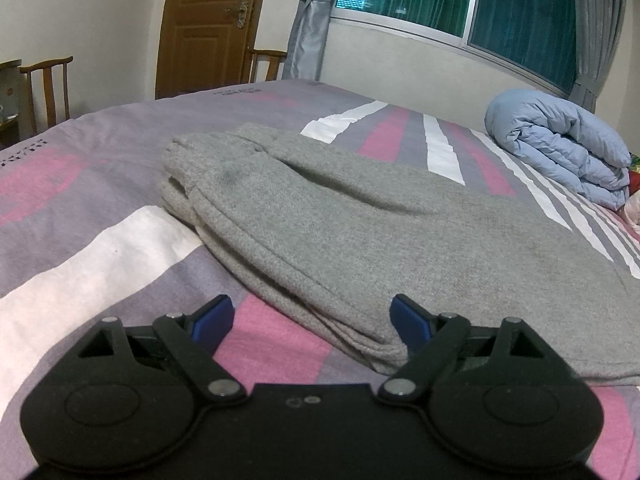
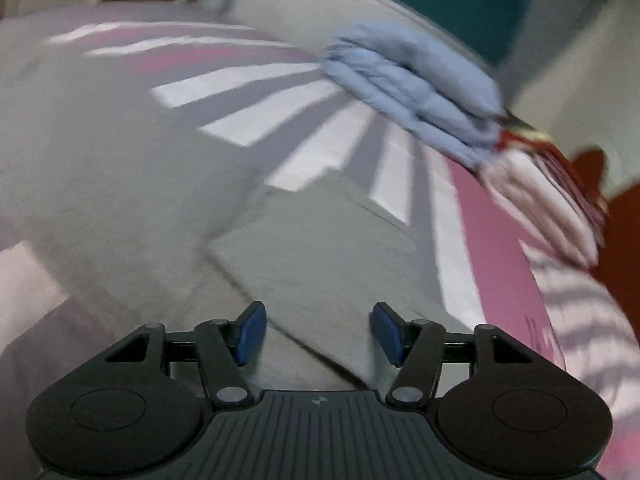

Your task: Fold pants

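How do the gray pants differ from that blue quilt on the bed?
The gray pants lie low and flat, folded into a few thin layers; the blue quilt is a tall, puffy bundle. The pants are a gray knit fabric, the quilt smooth and light blue. The pants sit just ahead of the open left gripper; the quilt lies farther back below the window. Both are folded and rest on the striped bedspread.

The left gripper (image 1: 312,320) is matte black plastic: two round housings, angled linkage arms with silver pivot screws, blue fingertip pads (image 1: 410,320). The right gripper (image 2: 318,330) matches, plus a ribbed grey centre plate.
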A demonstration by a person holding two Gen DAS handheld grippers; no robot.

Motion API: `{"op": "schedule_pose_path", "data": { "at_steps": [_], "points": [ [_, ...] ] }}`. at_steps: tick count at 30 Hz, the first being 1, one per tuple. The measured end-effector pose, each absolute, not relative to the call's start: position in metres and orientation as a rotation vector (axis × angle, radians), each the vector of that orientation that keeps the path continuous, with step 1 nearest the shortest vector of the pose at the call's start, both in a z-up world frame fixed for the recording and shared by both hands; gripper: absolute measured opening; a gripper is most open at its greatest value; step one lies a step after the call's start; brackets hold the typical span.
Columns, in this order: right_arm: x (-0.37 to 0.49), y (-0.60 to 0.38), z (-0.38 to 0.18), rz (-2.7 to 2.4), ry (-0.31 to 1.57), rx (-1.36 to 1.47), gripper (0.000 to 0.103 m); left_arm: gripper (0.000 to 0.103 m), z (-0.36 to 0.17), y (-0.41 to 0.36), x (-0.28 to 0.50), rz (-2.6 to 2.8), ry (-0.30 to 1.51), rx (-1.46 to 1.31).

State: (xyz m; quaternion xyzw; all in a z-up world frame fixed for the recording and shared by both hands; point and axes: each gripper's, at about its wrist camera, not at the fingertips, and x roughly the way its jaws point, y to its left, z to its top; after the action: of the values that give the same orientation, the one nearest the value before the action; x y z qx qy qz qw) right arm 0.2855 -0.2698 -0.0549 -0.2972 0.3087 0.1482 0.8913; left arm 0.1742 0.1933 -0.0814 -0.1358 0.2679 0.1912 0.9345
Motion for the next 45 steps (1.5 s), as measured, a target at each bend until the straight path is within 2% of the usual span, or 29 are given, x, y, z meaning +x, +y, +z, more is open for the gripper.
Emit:
{"op": "schedule_pose_path", "data": {
  "at_steps": [5,7,8,9,10,13,17,19,21,25,31,37,41,45],
  "points": [
    [0.286,-0.259,-0.081,0.344,0.616,-0.706,0.059,0.081,-0.081,0.193,0.174,0.396,0.547,-0.279],
    [0.296,-0.257,-0.087,0.323,0.627,-0.673,0.04,0.081,-0.081,0.192,0.175,0.397,0.549,-0.278],
    [0.301,-0.259,-0.088,0.306,0.644,-0.656,0.021,0.082,-0.081,0.193,0.175,0.397,0.549,-0.28],
    [0.308,-0.259,-0.086,0.292,0.651,-0.631,0.008,0.082,-0.081,0.192,0.174,0.398,0.55,-0.28],
    [0.31,-0.261,-0.081,0.279,0.646,-0.593,0.004,0.082,-0.081,0.192,0.174,0.399,0.55,-0.28],
    [0.303,-0.284,-0.039,0.217,0.563,-0.324,0.004,0.082,-0.08,0.192,0.174,0.399,0.549,-0.28],
    [0.286,-0.364,0.02,0.088,0.435,0.152,0.004,0.082,-0.081,0.192,0.174,0.398,0.549,-0.284],
    [0.284,-0.419,0.023,-0.016,0.438,0.396,0.004,0.082,-0.081,0.193,0.173,0.395,0.546,-0.288],
    [0.286,-0.461,0.001,-0.085,0.504,0.552,0.004,0.082,-0.081,0.193,0.173,0.394,0.545,-0.289],
    [0.294,-0.5,-0.06,-0.125,0.683,0.688,0.004,0.082,-0.08,0.193,0.173,0.395,0.546,-0.289],
    [0.274,-0.506,-0.052,-0.085,0.592,0.784,0.004,0.082,-0.08,0.194,0.173,0.394,0.547,-0.29],
    [0.268,-0.518,-0.062,-0.087,0.64,0.843,0.004,0.082,-0.081,0.195,0.173,0.393,0.546,-0.291],
    [0.237,-0.533,-0.056,-0.087,0.533,0.933,0.004,0.082,-0.081,0.195,0.173,0.389,0.544,-0.296],
    [0.224,-0.542,-0.068,-0.076,0.555,1.028,0.004,0.082,-0.081,0.196,0.173,0.388,0.544,-0.297]
  ]
}}
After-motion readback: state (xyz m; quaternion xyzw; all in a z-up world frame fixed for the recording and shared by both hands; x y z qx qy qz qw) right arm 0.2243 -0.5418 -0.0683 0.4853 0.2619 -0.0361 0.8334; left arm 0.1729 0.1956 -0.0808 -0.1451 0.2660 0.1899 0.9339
